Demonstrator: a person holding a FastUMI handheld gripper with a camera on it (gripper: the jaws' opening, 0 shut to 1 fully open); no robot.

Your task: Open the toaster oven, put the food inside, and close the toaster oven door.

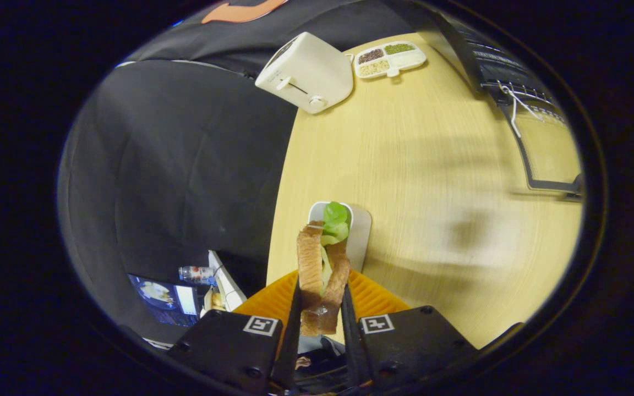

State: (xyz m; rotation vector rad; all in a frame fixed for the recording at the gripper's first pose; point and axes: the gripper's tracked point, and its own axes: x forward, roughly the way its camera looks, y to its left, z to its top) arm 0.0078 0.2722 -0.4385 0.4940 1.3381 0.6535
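A sandwich of two brown bread slices with green lettuce between them is gripped by the gripper; the fingers are nearly closed, each pressed against one bread face, and the sandwich stands on edge between them. Its lettuce end reaches forward past the fingertips. Directly beneath and just ahead of the fingers, a white dish is seen, lying on the pale wooden desk close to the desk's curved near edge. An orange ribbed object is seen under the fingers on either side of the sandwich.

Beyond the dish, a wide bare stretch of desk is seen. At its far end, a cream-white toaster oven stands at the desk's edge, tilted in the view, with a lever slot and a round knob on the face turned this way. Just beside it, a white divided tray holding grains in separate compartments is placed. Along the other side of the desk, a dark wire rack is set, well apart from the sandwich. Off the desk's edge, black cloth is hung, with a bottle low beside it.
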